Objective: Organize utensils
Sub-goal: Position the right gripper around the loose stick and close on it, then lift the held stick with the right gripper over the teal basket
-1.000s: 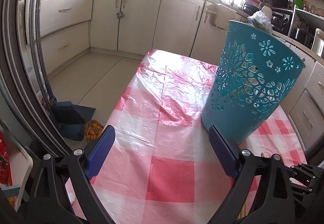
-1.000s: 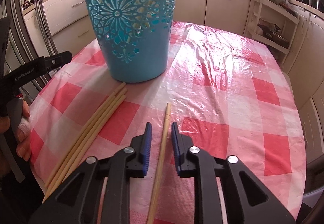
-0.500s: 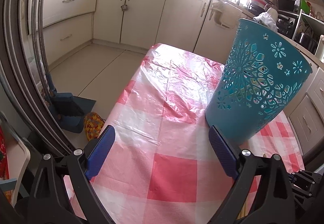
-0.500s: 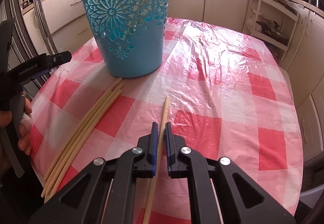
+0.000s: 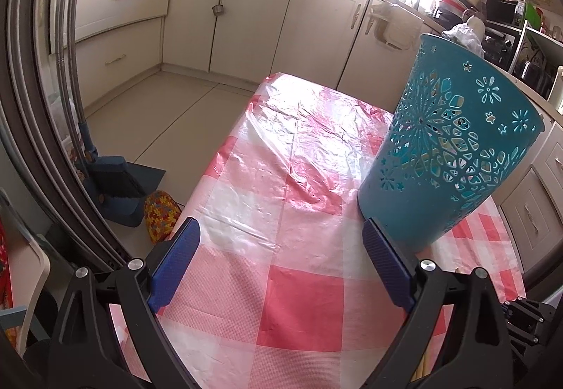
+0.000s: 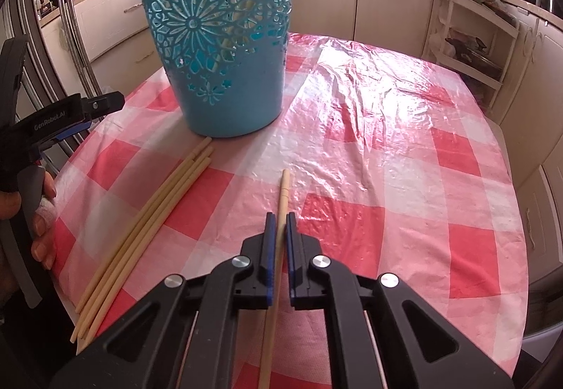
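A teal cut-out basket (image 6: pixel 220 37) stands upright on the checked table; it also shows in the left wrist view (image 5: pixel 447 156). My right gripper (image 6: pixel 280 230) is shut on a single wooden chopstick (image 6: pixel 283 192), whose tip points toward the basket. Several more chopsticks (image 6: pixel 147 227) lie in a bundle left of it, their ends near the basket's base. My left gripper (image 5: pixel 281 265) is open and empty, its right finger close to the basket's base; it shows at the left edge of the right wrist view (image 6: pixel 70 114).
The red-and-white plastic tablecloth (image 6: pixel 387 149) covers the table. Kitchen cabinets (image 5: pixel 246 19) line the far walls. A shelf rack (image 6: pixel 471 37) stands beyond the table's far right corner. A dustpan and brush (image 5: pixel 116 184) sit on the floor to the left.
My right gripper's jaws have closed from a wide gap onto the single chopstick. The left gripper has tilted slightly, staying open beside the basket.
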`<act>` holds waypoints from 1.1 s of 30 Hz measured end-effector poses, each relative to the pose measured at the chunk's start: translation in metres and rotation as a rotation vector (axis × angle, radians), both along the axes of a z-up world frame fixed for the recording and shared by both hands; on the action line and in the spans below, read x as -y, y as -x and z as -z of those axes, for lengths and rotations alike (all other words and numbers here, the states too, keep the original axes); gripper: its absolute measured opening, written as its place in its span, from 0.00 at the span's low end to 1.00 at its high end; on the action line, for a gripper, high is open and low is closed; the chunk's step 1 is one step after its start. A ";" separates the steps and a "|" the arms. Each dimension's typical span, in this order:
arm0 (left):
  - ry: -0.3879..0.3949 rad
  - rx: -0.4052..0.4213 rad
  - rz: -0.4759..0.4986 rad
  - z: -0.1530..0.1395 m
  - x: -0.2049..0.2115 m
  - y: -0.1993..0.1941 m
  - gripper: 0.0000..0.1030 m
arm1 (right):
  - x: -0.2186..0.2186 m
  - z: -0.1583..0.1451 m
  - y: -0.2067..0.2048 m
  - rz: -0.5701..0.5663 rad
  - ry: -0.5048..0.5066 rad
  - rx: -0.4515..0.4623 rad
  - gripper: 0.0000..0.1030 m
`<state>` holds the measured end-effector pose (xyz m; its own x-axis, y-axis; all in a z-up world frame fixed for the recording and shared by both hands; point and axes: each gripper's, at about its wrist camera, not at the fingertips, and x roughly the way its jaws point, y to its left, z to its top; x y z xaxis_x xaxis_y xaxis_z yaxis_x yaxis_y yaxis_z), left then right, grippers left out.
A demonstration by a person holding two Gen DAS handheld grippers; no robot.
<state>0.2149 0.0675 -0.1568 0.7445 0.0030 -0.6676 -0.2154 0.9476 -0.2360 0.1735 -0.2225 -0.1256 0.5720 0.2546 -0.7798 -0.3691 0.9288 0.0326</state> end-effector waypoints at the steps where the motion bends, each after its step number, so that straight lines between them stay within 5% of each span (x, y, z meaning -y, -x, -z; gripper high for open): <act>1: 0.002 0.000 -0.001 0.000 0.000 0.000 0.87 | 0.001 0.000 0.000 0.003 0.000 0.002 0.06; 10: 0.011 -0.001 -0.004 0.002 -0.001 0.000 0.87 | 0.006 -0.008 -0.001 0.013 -0.046 0.015 0.06; 11: 0.016 -0.002 -0.005 0.002 -0.002 0.000 0.87 | 0.007 -0.008 -0.003 0.014 -0.059 0.003 0.14; 12: 0.022 -0.005 -0.006 0.002 -0.002 0.000 0.87 | 0.008 -0.008 -0.004 0.017 -0.071 -0.009 0.38; 14: 0.032 -0.007 -0.010 0.004 -0.004 0.001 0.87 | 0.011 -0.011 -0.001 0.031 -0.085 0.018 0.50; 21: 0.023 -0.011 -0.007 0.004 -0.002 0.000 0.87 | 0.006 -0.011 -0.002 0.003 -0.090 0.011 0.48; 33: 0.009 -0.019 -0.005 0.002 0.000 -0.001 0.87 | 0.001 -0.002 -0.007 0.009 0.025 -0.010 0.06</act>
